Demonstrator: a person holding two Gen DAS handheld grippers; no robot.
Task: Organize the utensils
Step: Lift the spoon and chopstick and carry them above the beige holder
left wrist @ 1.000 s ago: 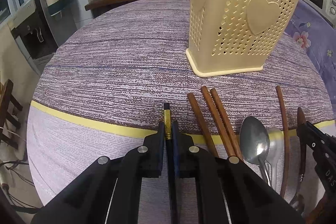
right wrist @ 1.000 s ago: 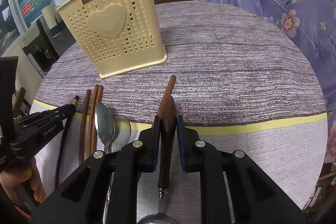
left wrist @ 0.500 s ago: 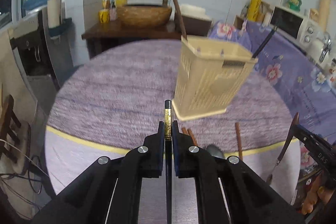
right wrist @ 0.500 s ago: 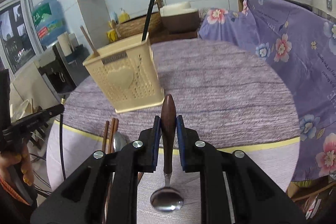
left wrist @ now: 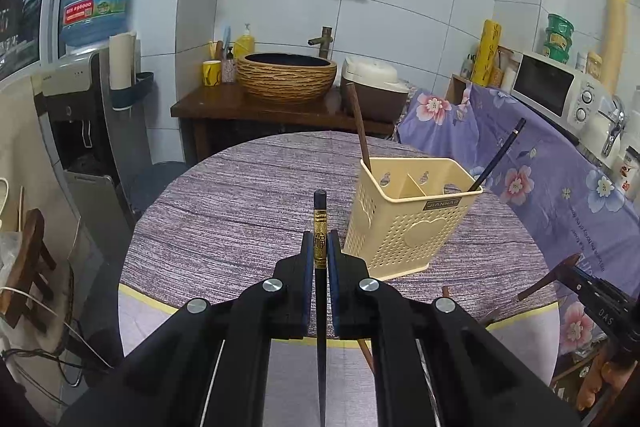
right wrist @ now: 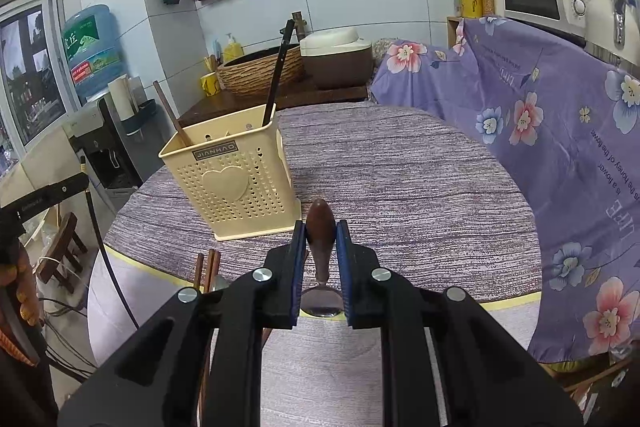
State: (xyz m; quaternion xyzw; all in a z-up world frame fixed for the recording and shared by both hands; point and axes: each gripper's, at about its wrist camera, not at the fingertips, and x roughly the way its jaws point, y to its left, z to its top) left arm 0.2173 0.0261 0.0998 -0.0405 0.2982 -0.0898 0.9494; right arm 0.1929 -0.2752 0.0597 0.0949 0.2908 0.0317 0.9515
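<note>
Here the left gripper (left wrist: 320,251) is clamped on a black chopstick (left wrist: 319,223) (gold band near its tip), held above the round table (left wrist: 224,211). The right gripper (right wrist: 321,247) pinches the brown wooden handle of a spoon (right wrist: 320,227), its steel bowl hanging below the pads. The cream utensil holder (right wrist: 236,183) stands farther back on the table, with a brown chopstick (right wrist: 168,115) at its left and a black one at its right. More brown chopsticks (right wrist: 206,267) lie on the near edge.
</note>
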